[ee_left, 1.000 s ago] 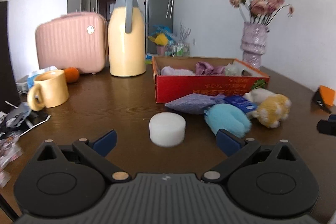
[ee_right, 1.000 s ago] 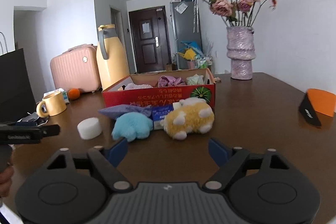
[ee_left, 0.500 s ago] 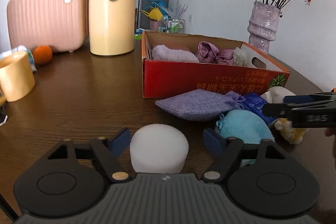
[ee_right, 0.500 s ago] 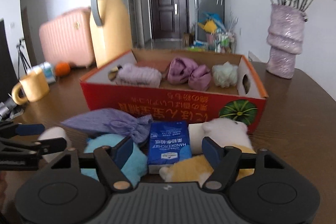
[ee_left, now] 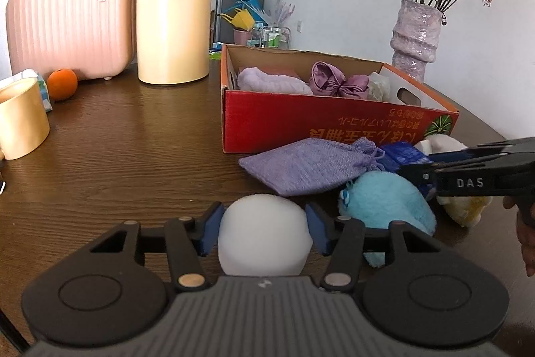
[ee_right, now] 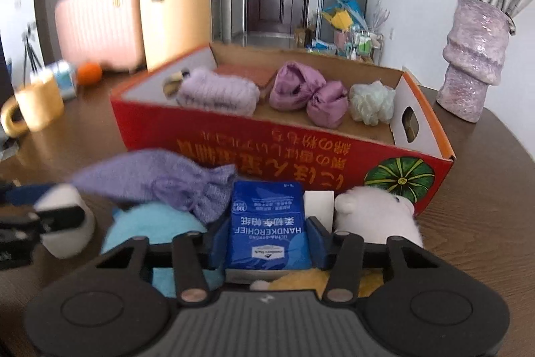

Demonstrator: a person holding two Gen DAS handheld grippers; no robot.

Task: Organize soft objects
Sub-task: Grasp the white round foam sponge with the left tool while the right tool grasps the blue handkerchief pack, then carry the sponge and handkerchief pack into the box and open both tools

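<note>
Dark wood-grain counter (ee_left: 117, 149) carries a red cardboard box (ee_left: 334, 126) already holding soft things, with a yellow jug (ee_left: 174, 15) and pink case (ee_left: 67, 29) behind. Left tongs (ee_left: 264, 228) have just been closing, and their blue pads now press a white round sponge (ee_left: 264, 233) that sits upright on the counter. Right tongs (ee_right: 265, 240) have also just been closing and clamp a blue handkerchief pack (ee_right: 267, 223), its long axis running away toward the box. Only the right view shows the pack's print; only the left shows the sponge gripped head-on.
</note>
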